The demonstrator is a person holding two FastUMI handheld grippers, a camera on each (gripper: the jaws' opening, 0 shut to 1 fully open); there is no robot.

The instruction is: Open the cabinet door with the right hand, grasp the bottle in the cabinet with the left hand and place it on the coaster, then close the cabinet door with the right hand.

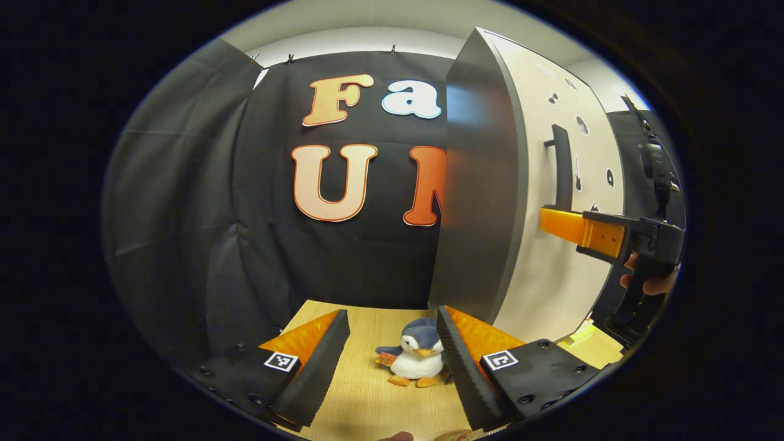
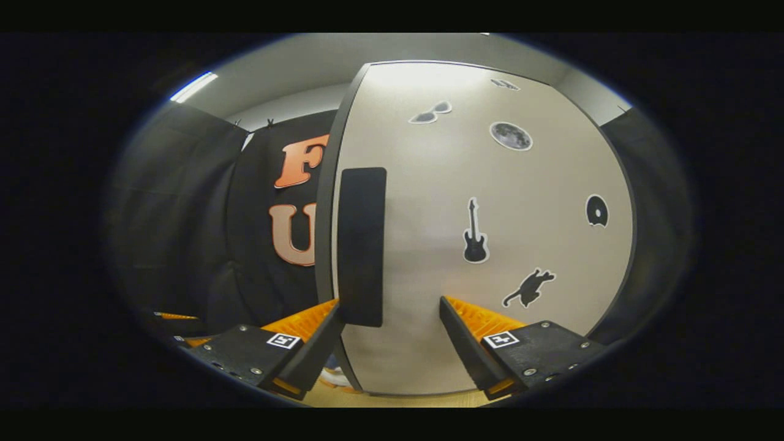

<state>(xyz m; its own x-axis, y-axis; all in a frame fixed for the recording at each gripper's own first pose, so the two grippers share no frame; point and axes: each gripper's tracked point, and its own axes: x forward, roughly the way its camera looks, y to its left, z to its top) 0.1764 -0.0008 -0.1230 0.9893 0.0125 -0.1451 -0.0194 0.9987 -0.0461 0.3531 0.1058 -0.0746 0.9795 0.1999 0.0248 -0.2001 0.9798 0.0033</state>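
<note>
both the left gripper and right gripper gape before the smooth flat cabinet door.

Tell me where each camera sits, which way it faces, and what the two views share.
Left gripper view: rides the left claw, facing the table, a toy penguin and the cabinet's side; own fingers low, right claw and a hand at right.
Right gripper view: rides the right claw, facing the cabinet door and its handle; own fingers low.
Shared: cabinet door, handle, stickers.
</note>
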